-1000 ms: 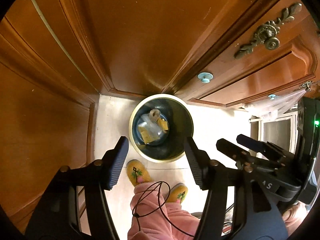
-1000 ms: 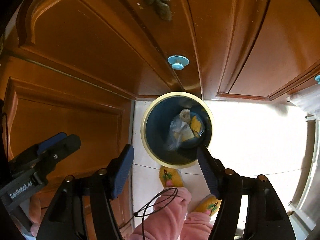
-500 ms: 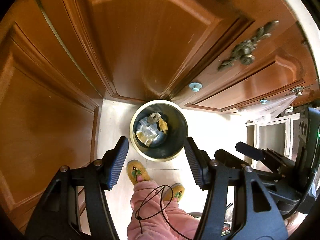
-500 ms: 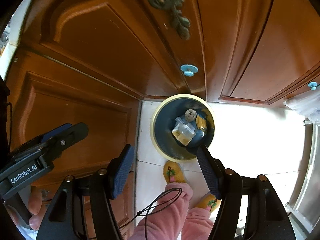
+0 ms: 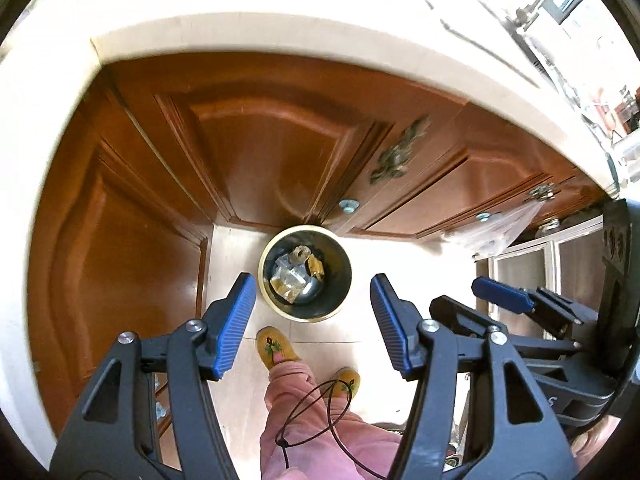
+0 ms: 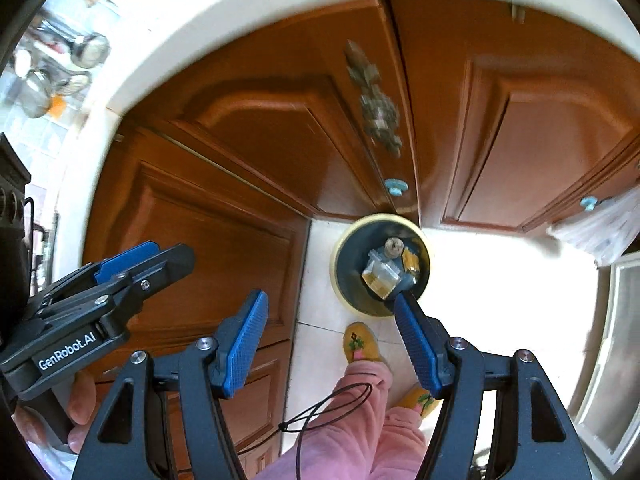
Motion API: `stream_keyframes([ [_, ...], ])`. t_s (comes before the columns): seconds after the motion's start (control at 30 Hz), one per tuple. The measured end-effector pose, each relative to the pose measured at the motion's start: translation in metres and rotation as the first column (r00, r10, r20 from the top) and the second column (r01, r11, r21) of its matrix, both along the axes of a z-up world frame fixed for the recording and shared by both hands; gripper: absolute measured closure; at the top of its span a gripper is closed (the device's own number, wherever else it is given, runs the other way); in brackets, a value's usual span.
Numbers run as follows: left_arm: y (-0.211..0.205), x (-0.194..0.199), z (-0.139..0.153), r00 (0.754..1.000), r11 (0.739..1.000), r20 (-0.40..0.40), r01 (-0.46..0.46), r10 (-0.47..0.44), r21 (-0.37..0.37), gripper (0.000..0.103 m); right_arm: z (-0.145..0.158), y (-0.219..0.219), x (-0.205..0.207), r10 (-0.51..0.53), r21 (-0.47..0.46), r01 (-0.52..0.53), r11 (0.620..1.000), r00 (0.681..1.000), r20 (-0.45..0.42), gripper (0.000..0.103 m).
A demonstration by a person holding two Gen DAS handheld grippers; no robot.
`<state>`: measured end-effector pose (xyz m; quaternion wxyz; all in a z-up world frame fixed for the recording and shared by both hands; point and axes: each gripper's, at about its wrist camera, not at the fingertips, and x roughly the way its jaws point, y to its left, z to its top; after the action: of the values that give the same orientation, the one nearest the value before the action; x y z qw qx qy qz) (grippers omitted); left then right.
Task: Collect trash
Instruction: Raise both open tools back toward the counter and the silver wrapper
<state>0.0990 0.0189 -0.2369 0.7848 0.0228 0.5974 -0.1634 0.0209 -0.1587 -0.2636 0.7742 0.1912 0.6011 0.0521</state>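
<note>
Left wrist view: my left tool (image 5: 310, 326) and right tool (image 6: 332, 344) hang spread and empty, the trash bin (image 5: 306, 274) straight below, ahead of both.

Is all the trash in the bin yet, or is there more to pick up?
Some is done: the round bin on the floor by the wooden cabinets already holds a crumpled clear wrapper and yellowish scraps. Nothing is in hand: the left gripper and right gripper are both open and empty. No loose trash shows on the floor here. The blurry countertop may hold more, but I cannot tell.
</note>
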Motion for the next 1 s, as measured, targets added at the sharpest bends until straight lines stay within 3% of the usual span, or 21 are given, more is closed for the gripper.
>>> stream_keyframes([
  [0.37,-0.004,-0.009,0.125,0.99,1.0,0.137,0.023,-0.025,0.017,0.041,0.139,-0.011,0.006,0.051,-0.043,-0.044,0.998,0.985,0.165,0.036],
  [0.57,-0.006,0.002,0.171,0.981,0.999,0.19,0.033,-0.037,0.025,0.041,0.202,-0.021,0.022,0.049,-0.05,-0.038,0.998,0.968,0.246,0.036],
  [0.7,-0.004,0.018,0.188,0.975,0.999,0.217,0.035,-0.04,0.025,0.041,0.233,-0.026,0.035,0.043,-0.056,-0.028,0.998,0.956,0.289,0.036],
  [1.0,0.002,0.074,0.225,0.959,1.0,0.282,0.031,-0.03,0.003,0.041,0.262,-0.032,0.073,0.004,-0.072,0.024,0.997,0.933,0.36,0.036],
])
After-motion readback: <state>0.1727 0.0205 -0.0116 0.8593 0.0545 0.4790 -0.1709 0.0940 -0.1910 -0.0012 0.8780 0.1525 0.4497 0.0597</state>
